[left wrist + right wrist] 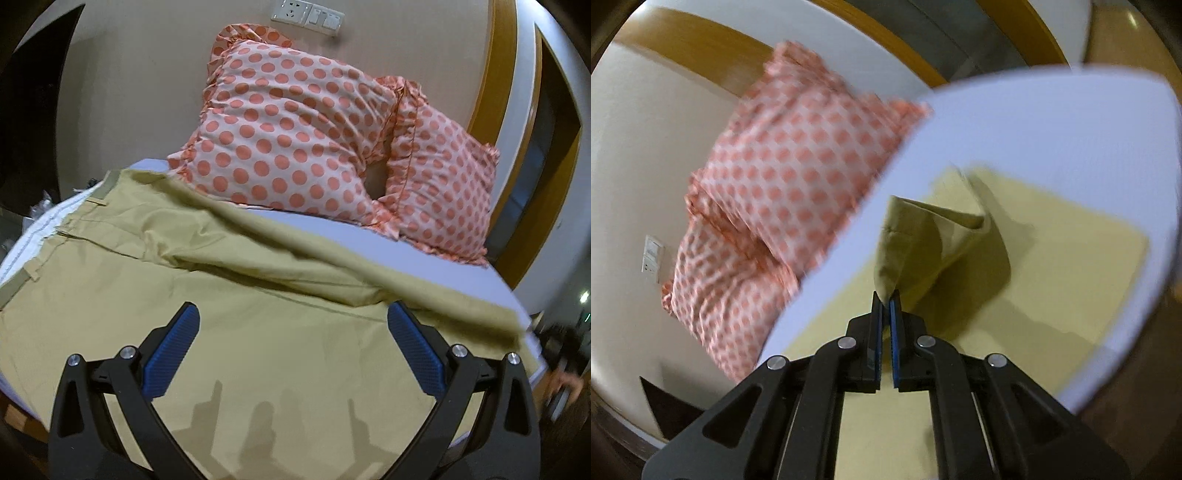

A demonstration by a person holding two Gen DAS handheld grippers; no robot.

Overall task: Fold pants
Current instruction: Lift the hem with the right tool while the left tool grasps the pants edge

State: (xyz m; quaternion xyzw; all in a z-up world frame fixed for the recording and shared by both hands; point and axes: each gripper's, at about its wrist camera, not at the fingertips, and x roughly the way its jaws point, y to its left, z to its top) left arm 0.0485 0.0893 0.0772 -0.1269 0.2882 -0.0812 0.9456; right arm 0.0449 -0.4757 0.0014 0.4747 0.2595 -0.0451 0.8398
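Left wrist view: the left tool [293, 321] is spread wide, its two blue pads [173, 350] well apart and holding nothing. It hovers above the khaki pants [229, 314], which lie spread across the bed [436, 254]. The waistband [99, 192], with belt loops, sits at the far left, close to the bed's left edge. A long fold ridge runs diagonally from the waistband area toward the right, where the cloth edge ends near the bed's right corner. Beyond that ridge a strip of bare lavender sheet separates the pants from two polka-dot pillows [295, 133] propped against the wall. A socket panel [308, 16] is mounted on the wall above the pillows. Cloth directly between the pads is flat and smooth.

Right wrist view: the right tool [885, 299] is clamped tight on a pinched corner of the pants [923, 240], lifting the cloth into a raised peak. The remaining fabric lies flat on the bed [1052, 129] beneath and to the right, its straight far edge well inside the mattress border. Bare sheet surrounds the cloth on the far and right sides. The pillows [783, 177] lie to the left, blurred, beyond the bed's edge line. A wall switch [652, 258] shows at far left.
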